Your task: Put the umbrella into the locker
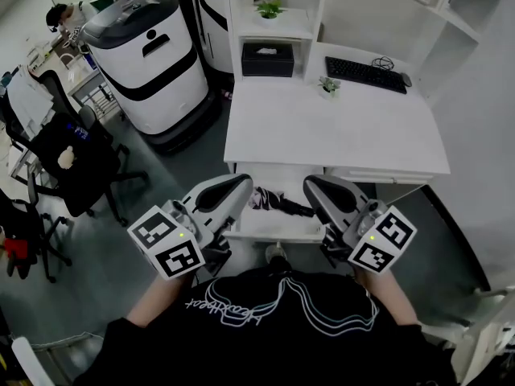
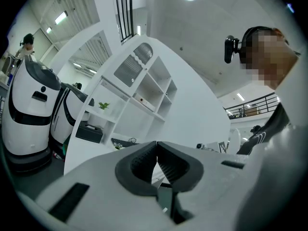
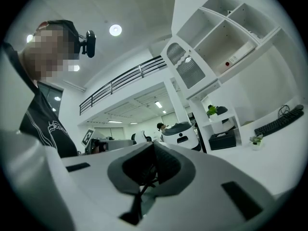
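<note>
A folded dark umbrella (image 1: 280, 205) with a pale patterned end lies on a white pull-out shelf (image 1: 269, 225) under the desk's front edge. My left gripper (image 1: 246, 182) hangs above the umbrella's left end and my right gripper (image 1: 309, 185) above its right end, both pointing away from me. In the left gripper view the left gripper (image 2: 157, 144) has its dark pads (image 2: 139, 163) pressed together with nothing between them. The right gripper (image 3: 153, 145) is likewise shut and empty in the right gripper view. The umbrella shows in neither gripper view.
The white desk (image 1: 322, 127) carries a keyboard (image 1: 366, 74), a small plant (image 1: 328, 85) and a black box (image 1: 267, 59) under white shelving (image 1: 273, 22). White and black machines (image 1: 153, 63) stand at the left, near a black office chair (image 1: 68, 163).
</note>
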Demonstrator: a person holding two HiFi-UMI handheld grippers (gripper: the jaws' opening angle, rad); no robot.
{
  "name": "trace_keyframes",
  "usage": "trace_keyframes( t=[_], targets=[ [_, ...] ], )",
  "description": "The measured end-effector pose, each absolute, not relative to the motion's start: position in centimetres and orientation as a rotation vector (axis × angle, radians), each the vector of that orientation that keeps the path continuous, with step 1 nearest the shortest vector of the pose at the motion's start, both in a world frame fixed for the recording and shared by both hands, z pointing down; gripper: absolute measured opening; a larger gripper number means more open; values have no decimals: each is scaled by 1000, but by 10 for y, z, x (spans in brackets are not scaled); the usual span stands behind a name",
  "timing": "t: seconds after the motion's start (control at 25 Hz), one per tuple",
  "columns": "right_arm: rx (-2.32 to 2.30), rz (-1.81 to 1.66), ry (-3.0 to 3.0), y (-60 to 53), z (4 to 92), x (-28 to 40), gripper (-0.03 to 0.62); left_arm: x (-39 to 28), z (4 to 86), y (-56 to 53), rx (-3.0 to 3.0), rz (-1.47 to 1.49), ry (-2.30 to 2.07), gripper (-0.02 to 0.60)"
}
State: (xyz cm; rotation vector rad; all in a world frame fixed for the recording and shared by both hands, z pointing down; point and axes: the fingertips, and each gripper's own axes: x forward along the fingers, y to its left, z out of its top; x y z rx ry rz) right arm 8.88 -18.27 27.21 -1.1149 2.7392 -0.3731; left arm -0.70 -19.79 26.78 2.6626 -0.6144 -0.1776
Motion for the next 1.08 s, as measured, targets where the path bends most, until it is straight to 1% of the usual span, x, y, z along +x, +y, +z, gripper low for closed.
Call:
trace_keyframes(
  t=[0.48, 1.08],
  targets=[
    [-1031, -307, 2791, -182, 260, 74, 3, -5, 263, -199, 2666, -188, -618, 6],
    [-1047, -335, 2817, -209, 270, 89, 3, 10, 273, -226, 2641, -184, -624, 6]
  ],
)
